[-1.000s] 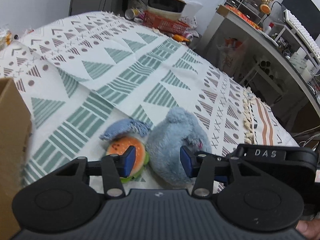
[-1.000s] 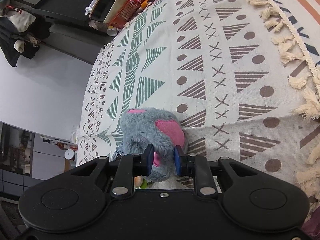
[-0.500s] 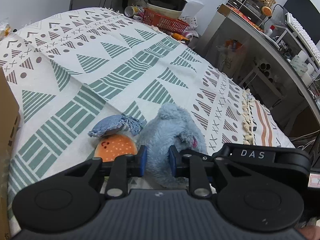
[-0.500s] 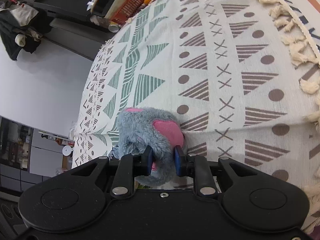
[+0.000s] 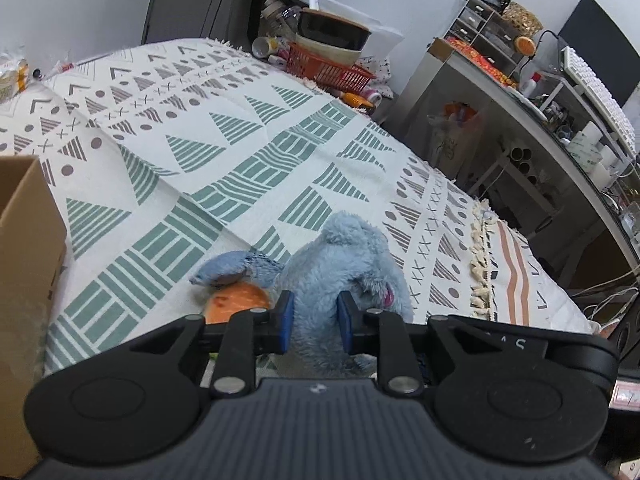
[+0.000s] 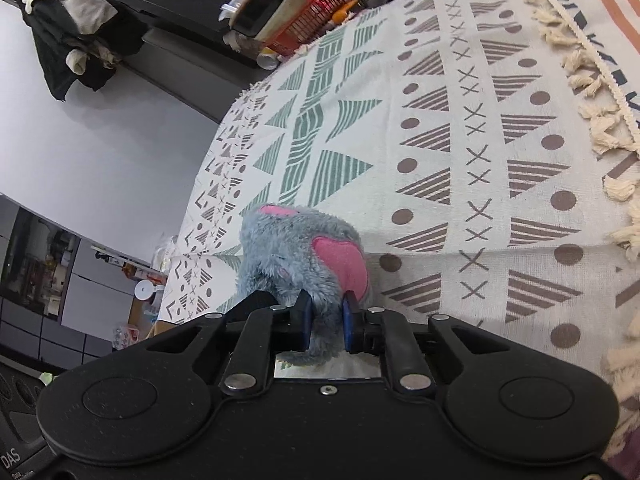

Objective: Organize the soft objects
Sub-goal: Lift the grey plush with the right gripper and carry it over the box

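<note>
Clamping down from both sides, the two grippers now have the grey plush toy (image 5: 344, 264) between them: the left gripper (image 5: 314, 322) has gone from wide apart a second ago to pinched into the fur of the body, while the right gripper (image 6: 325, 322) stays squeezed on the fluff just below a pink-lined ear (image 6: 342, 266). The toy still rests on the patterned bedspread (image 5: 224, 184), near its near edge. Just left of it lie an orange burger-shaped plush (image 5: 236, 300) and a small blue cloth piece (image 5: 232, 266) touching it. A cardboard box (image 5: 24, 264) stands at the far left, close by. With both grips set, I'd say the toy is ready to lift, probably toward that box.
</note>
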